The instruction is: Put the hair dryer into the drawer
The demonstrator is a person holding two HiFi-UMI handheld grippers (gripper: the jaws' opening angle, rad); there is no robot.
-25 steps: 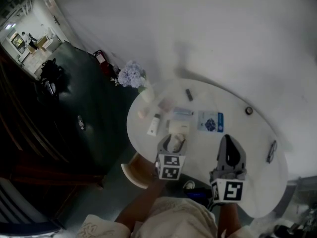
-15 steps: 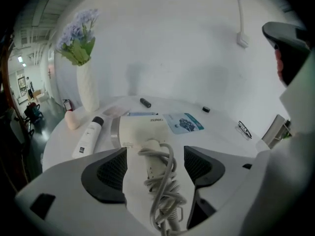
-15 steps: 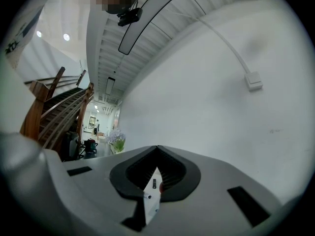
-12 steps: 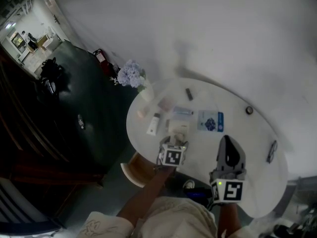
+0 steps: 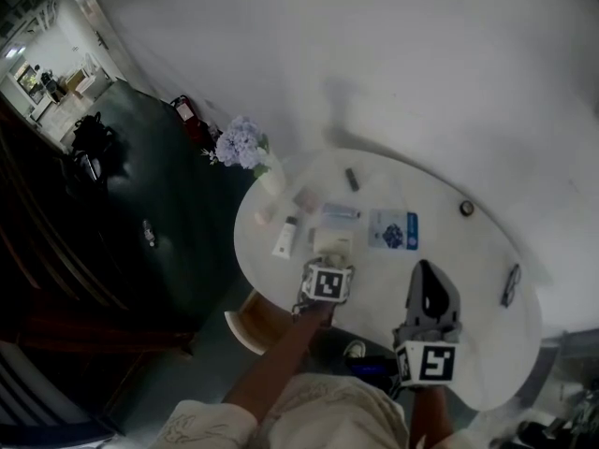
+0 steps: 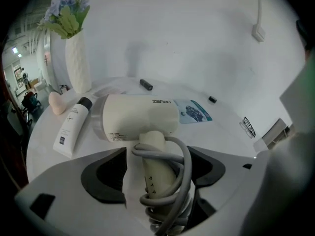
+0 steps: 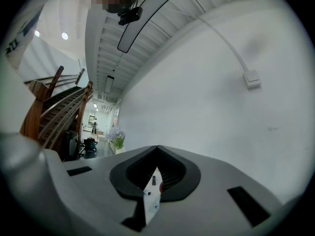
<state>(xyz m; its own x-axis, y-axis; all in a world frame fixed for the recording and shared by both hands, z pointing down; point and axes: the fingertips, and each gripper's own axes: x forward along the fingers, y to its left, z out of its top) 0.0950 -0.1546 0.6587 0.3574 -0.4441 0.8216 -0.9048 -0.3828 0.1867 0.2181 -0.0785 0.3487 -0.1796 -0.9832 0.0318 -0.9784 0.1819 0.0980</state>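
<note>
White is the round-edged table [image 5: 468,251], and on it the cream dryer [image 6: 140,117] lies on its side near the person's edge. Its barrel lies crosswise and its handle points back at the left gripper [image 6: 157,172]. Grey cord [image 6: 185,166] is wound in loops round that handle.

The left gripper tilts down over it with its jaws at their widest (they have just been opening). The handle stands between the dark pads [image 6: 103,173]. Bare table shows between the handle and the left-hand pad, and the cord runs close by the right-hand one, so the pads do not clamp it. In the head view the left gripper [image 5: 324,267] sits at the near end of the dryer [image 5: 331,243], marker cube on top.

The right gripper [image 7: 157,149] points level at the wall [image 7: 206,107], jaws closed tip to tip with nothing held. In the head view it is over the table's right part, well apart from the dryer.

Left of the dryer lies a white tube [image 6: 71,127] with a black cap. Beyond it are a pink lump [image 6: 58,102] and a white vase [image 6: 78,63] of pale blue flowers [image 6: 69,6]. Behind the dryer are a blue-printed packet [image 6: 193,111] and a small dark stick [image 6: 145,85]; glasses [image 6: 248,126] lie far right. A tan wooden shape [image 5: 245,325] shows below the table's near-left edge (what it is cannot be told).
</note>
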